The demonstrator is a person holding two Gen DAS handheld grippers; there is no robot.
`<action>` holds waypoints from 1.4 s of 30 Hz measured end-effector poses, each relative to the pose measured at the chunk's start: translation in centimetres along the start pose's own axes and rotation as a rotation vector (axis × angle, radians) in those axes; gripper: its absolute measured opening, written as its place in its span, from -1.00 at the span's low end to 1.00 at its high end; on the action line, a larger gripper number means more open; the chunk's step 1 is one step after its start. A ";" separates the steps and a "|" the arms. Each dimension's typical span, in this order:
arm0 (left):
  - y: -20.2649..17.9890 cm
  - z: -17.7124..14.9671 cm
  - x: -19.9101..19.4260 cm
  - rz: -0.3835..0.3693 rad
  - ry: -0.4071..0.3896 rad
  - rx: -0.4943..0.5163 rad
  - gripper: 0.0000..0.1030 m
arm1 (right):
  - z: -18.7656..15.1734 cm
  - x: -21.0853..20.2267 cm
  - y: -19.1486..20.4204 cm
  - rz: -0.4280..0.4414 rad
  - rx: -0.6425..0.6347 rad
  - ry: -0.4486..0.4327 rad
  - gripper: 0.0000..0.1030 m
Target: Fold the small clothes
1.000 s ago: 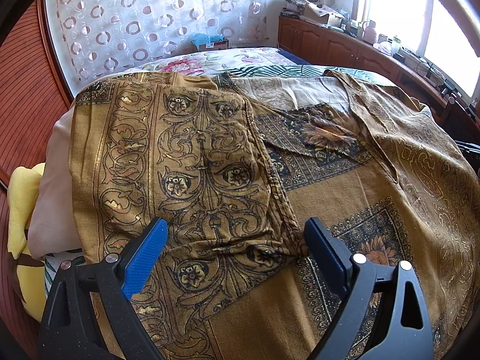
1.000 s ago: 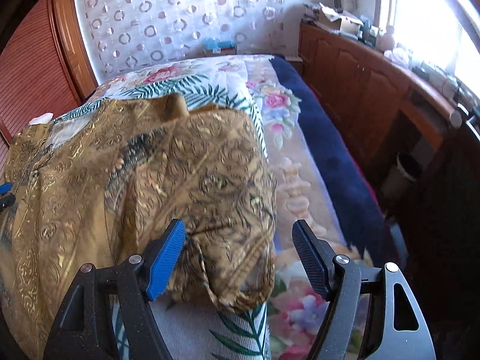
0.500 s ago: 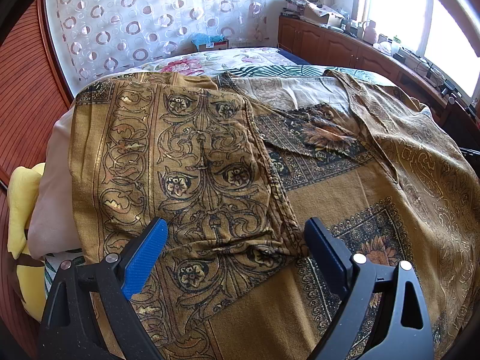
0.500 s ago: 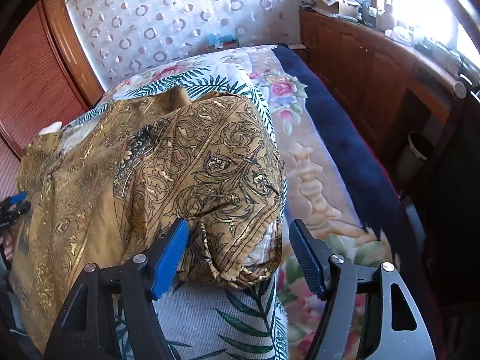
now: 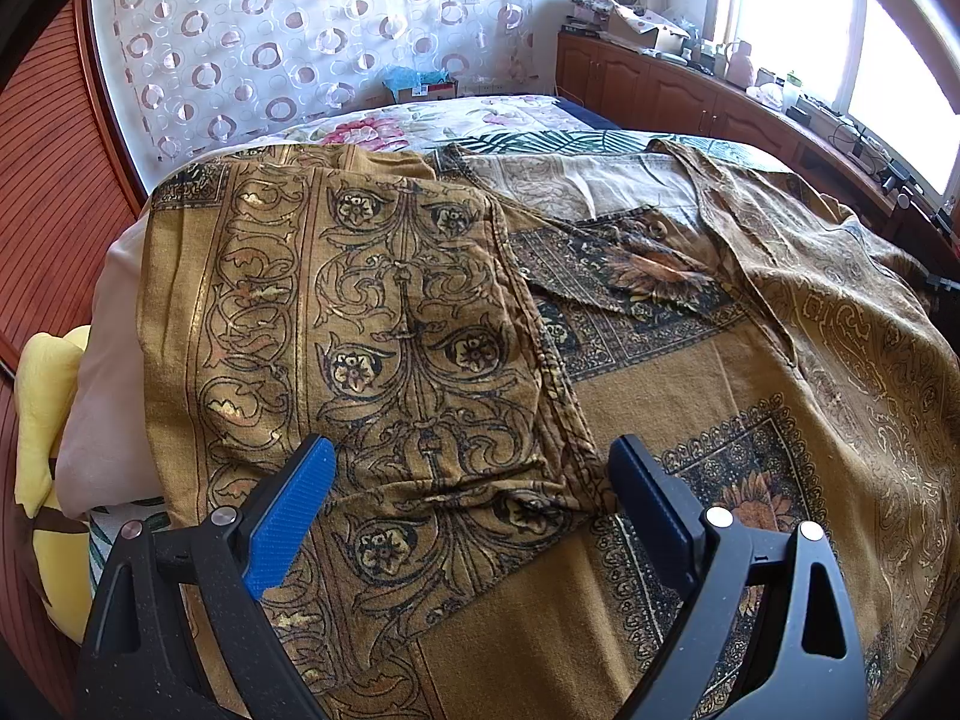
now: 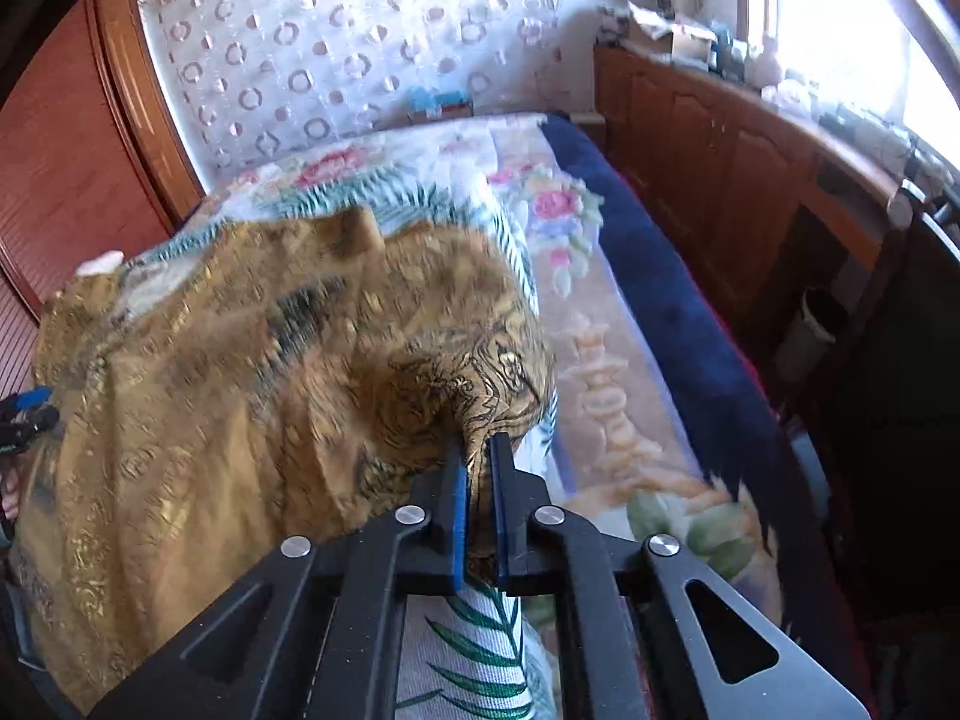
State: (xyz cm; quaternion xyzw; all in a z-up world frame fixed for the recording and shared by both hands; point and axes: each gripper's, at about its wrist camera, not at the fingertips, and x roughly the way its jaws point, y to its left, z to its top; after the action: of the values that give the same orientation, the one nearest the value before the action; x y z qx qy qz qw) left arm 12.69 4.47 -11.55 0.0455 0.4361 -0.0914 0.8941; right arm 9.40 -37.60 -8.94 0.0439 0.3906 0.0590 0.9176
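Observation:
A mustard-gold garment point(image 5: 660, 396) with dark scroll and flower prints lies spread over the bed. Its left part point(image 5: 384, 348) is folded over onto the body. My left gripper point(image 5: 471, 486) is open and empty, its blue pads hovering just above the lower edge of that folded part. In the right wrist view the same garment point(image 6: 240, 390) drapes over the bed's right side. My right gripper point(image 6: 478, 456) is shut on a bunched edge of the garment point(image 6: 486, 396) and lifts it slightly; this view is motion-blurred.
The bed has a floral sheet point(image 6: 606, 360) with a navy border point(image 6: 678, 300). Wooden cabinets point(image 6: 750, 162) run along the right under the window. A yellow cushion point(image 5: 45, 420) and a pale pillow point(image 5: 108, 372) sit at the bed's left. A red wardrobe point(image 5: 48, 180) stands left.
My right gripper moved forward onto the garment's right edge and shut on it, bunching the cloth. The left gripper has not moved and stays open.

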 end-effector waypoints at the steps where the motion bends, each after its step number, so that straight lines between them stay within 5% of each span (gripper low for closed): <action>1: 0.0 0.0 0.0 0.000 0.000 0.000 0.80 | 0.3 -0.4 0.2 0.001 -0.006 -0.017 -0.88; 11: 0.0 0.0 0.0 0.000 0.000 0.000 0.80 | 3.9 -3.8 8.5 0.084 -0.196 -0.167 -0.88; 20: 0.0 0.0 0.0 0.000 0.000 0.000 0.80 | 1.2 -0.6 15.6 0.204 -0.325 -0.071 -0.88; 23: 0.0 -0.1 0.0 0.000 0.000 0.000 0.80 | 0.2 0.9 16.1 0.222 -0.332 -0.021 -0.84; 30: 0.0 0.0 0.0 0.000 0.000 0.000 0.80 | 0.0 1.2 15.9 0.203 -0.375 -0.015 -0.23; 37: 0.0 0.0 0.0 0.000 0.000 0.000 0.80 | 1.7 0.8 13.1 0.179 -0.300 -0.039 -0.21; 42: 0.0 0.0 0.0 0.000 0.000 0.000 0.80 | 2.6 3.5 11.5 0.172 -0.253 0.028 -0.21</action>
State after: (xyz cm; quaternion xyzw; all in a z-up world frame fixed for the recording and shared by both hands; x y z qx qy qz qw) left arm 12.68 4.48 -11.61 0.0456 0.4361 -0.0912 0.8941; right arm 12.84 -25.85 -8.23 -0.0394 0.3878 0.1867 0.9018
